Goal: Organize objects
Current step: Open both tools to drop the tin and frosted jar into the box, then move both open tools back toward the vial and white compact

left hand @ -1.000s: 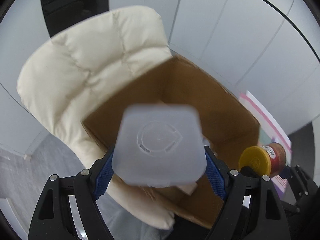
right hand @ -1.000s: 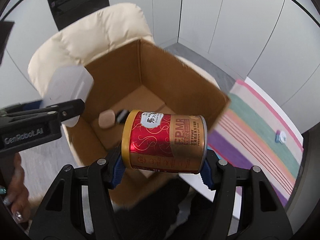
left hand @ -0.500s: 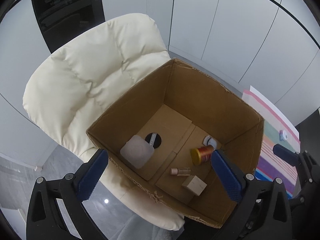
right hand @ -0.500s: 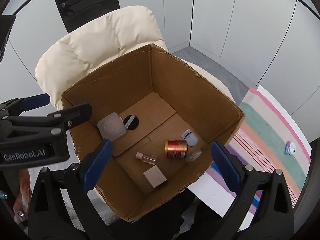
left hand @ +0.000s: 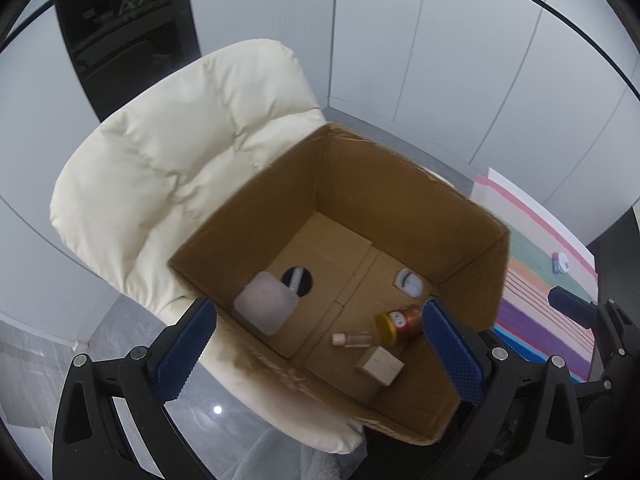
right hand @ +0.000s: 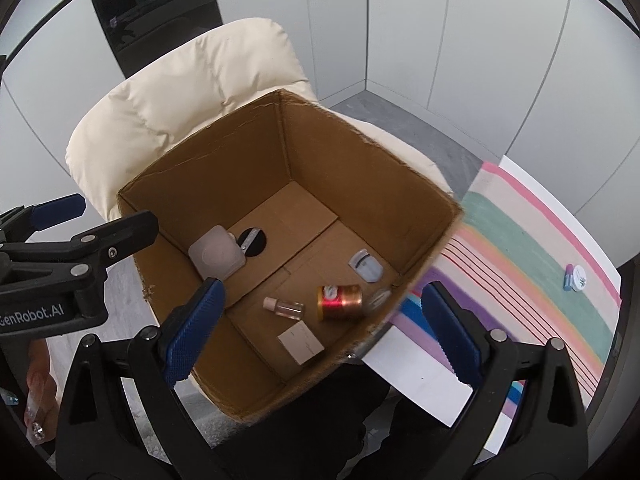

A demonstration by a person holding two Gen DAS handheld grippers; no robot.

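An open cardboard box stands on a cream padded chair. On its floor lie a frosted white square container, a red and gold can on its side, a small clear bottle, a beige cube box and a pale lidded case. My left gripper hangs open above the box with nothing in it. My right gripper is open and empty too, above the box's near right side.
A striped cloth lies to the right of the box, with a small white jar and a blue item on it. A dark panel and pale walls stand behind the chair. A hand shows at lower left.
Both grippers have opened: the left dropped the frosted container and the right dropped the can, and both things now lie on the box floor. Both grippers have drawn back a little.
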